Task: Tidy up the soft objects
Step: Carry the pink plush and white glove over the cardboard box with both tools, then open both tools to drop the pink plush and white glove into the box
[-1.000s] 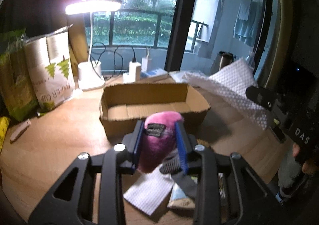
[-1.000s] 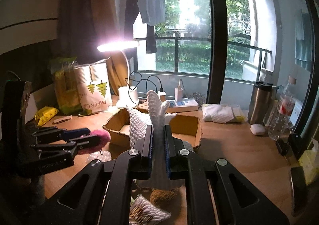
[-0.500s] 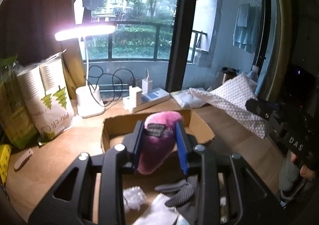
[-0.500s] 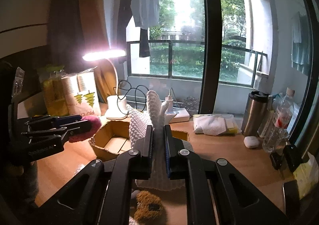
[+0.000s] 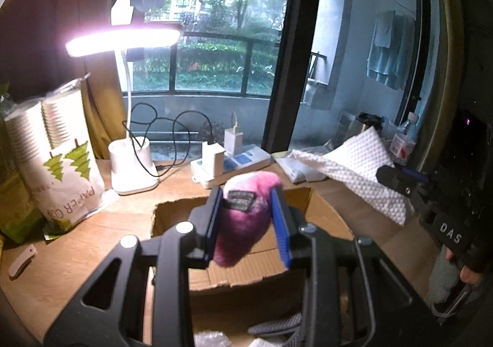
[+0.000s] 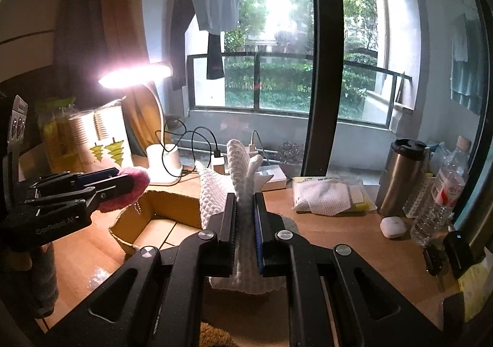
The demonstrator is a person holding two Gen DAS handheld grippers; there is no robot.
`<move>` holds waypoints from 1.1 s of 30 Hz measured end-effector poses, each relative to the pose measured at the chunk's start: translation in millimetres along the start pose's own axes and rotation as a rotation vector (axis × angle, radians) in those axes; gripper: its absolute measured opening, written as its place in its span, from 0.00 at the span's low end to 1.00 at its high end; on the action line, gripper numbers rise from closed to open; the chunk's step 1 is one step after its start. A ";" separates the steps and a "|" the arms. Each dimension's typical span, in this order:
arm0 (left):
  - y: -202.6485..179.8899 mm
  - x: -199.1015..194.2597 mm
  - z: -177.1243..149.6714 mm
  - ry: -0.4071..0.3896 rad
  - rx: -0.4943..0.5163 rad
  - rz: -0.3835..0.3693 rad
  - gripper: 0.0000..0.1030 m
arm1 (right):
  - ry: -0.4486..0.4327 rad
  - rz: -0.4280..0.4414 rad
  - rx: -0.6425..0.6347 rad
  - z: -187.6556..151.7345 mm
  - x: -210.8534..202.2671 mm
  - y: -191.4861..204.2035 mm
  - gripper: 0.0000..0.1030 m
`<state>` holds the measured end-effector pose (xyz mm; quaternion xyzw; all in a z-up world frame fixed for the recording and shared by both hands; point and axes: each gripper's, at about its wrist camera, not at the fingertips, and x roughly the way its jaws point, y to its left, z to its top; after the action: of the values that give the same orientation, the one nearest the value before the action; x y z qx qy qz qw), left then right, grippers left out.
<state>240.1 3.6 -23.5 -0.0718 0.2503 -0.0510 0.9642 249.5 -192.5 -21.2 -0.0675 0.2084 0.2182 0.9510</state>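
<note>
My left gripper is shut on a pink plush toy with a dark label, held above the open cardboard box. In the right wrist view the same pink toy hangs over the box's left edge. My right gripper is shut on a white waffle-textured cloth that stands up between its pads and drapes below, just right of the box. From the left wrist view this cloth hangs from the right gripper at the box's right side.
A lit desk lamp, a paper-cup bag and a power strip with chargers stand behind the box. A steel tumbler, a water bottle, an earbud case and packaged cloths sit right. Grey and brown soft items lie near me.
Both grippers have moved forward toward the window. The pink toy now hangs over the box instead of in front of it, and the white cloth has come up beside the box.
</note>
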 end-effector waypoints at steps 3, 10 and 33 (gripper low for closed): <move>3.4 12.9 -1.3 0.014 -0.009 -0.001 0.31 | 0.018 0.010 0.003 -1.2 14.4 0.2 0.11; 9.4 50.7 -13.0 0.073 -0.026 -0.010 0.31 | 0.065 0.035 0.016 -8.0 50.2 0.5 0.11; 5.7 69.7 -29.1 0.164 -0.054 -0.050 0.69 | 0.143 0.044 0.057 -26.0 79.8 0.6 0.47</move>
<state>286.8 -3.4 -82.7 -0.0996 0.3278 -0.0739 0.9365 304.9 -166.8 -78.6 -0.0515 0.2834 0.2276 0.9302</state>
